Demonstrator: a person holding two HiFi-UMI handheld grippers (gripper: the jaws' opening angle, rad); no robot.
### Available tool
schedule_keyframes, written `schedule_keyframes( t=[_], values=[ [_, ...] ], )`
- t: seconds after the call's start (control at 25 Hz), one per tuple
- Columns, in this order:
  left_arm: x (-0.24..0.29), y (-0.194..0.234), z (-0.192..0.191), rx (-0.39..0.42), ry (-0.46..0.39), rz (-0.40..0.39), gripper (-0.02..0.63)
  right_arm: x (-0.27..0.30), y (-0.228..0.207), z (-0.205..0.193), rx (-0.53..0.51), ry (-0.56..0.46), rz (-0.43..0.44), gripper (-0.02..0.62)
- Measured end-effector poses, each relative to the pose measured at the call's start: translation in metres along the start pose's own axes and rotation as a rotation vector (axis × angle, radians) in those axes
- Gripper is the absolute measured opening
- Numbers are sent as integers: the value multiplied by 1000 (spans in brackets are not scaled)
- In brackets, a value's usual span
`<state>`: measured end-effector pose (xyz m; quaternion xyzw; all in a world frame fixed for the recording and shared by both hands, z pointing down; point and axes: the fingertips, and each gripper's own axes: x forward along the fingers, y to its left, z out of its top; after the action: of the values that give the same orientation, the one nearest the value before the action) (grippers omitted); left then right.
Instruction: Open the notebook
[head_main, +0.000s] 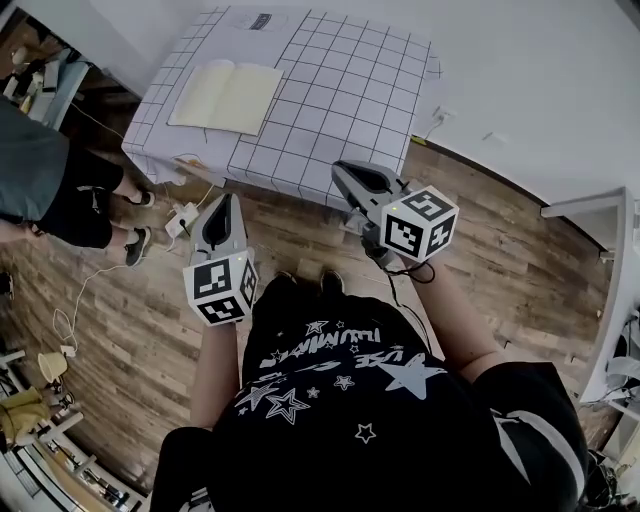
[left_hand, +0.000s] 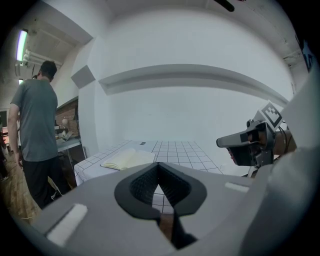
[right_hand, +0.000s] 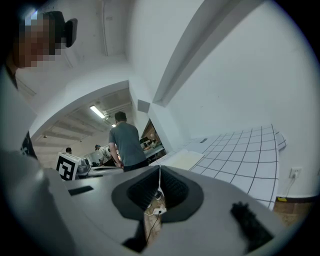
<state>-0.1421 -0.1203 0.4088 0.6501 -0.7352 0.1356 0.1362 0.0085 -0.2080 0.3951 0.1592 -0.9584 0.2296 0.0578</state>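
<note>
The notebook (head_main: 225, 95) lies open on the grid-patterned tablecloth (head_main: 350, 90), cream pages up, near the table's left side. It also shows as a low open book (left_hand: 127, 159) in the left gripper view and as a pale sheet (right_hand: 185, 160) in the right gripper view. Both grippers hang over the wooden floor, short of the table's near edge. My left gripper (head_main: 227, 200) (left_hand: 159, 165) is shut and holds nothing. My right gripper (head_main: 340, 170) (right_hand: 160, 169) has its jaw tips together, also with nothing in them, and points toward the table's near edge.
A person in a grey shirt and dark shorts (head_main: 60, 190) (left_hand: 37, 130) stands left of the table. A white power strip with cables (head_main: 180, 215) lies on the floor by the table's near left corner. A white shelf edge (head_main: 600, 210) juts in at right.
</note>
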Motion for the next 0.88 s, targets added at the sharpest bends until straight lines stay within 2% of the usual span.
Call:
schedule_keyframes(
  t=[0.44, 0.72, 0.88],
  values=[
    [-52, -4, -27, -20, -25, 8, 9, -4, 51, -36, -55, 46, 57, 17],
    [-114, -2, -45, -72, -60, 10, 9, -14, 109, -57, -98, 76, 72, 17],
    [-159, -2, -61, -83, -96, 9, 9, -31, 153, -85, -133, 91, 81, 17]
  ],
)
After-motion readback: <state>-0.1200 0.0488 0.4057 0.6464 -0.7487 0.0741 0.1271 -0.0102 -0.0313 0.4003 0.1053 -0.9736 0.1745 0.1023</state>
